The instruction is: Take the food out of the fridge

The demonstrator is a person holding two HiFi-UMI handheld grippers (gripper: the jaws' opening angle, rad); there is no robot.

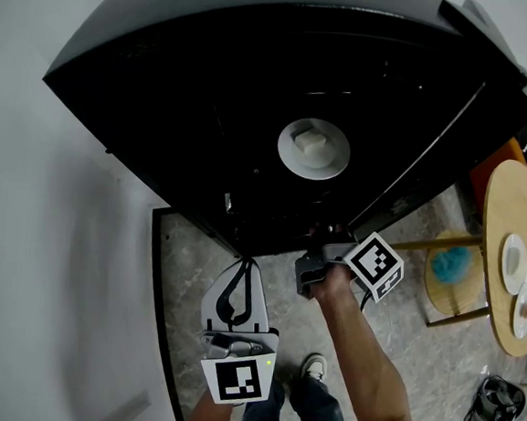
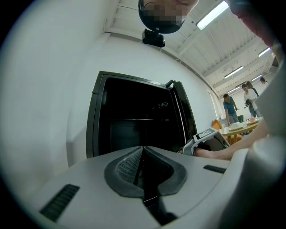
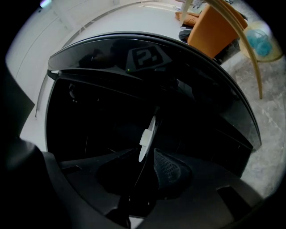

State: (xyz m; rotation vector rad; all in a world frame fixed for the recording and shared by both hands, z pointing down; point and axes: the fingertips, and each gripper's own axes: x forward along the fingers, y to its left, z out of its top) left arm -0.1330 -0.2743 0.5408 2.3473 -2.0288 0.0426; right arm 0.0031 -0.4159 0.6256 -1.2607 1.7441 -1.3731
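Inside fridge, food on plate. Jaws of left gripper pressed together; those of right gripper seemingly slightly parted, empty.

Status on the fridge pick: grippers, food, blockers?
Left gripper shut, empty, outside the fridge. Right gripper at fridge mouth, jaws apart, empty. Food on white plate inside, untouched. Door open, nothing blocking the plate.

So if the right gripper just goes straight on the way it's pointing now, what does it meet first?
Most likely the white plate with the pale food on it, in line with the open jaws of the right gripper, inside the fridge. Nothing shows in between, though depth in the dark is unclear.
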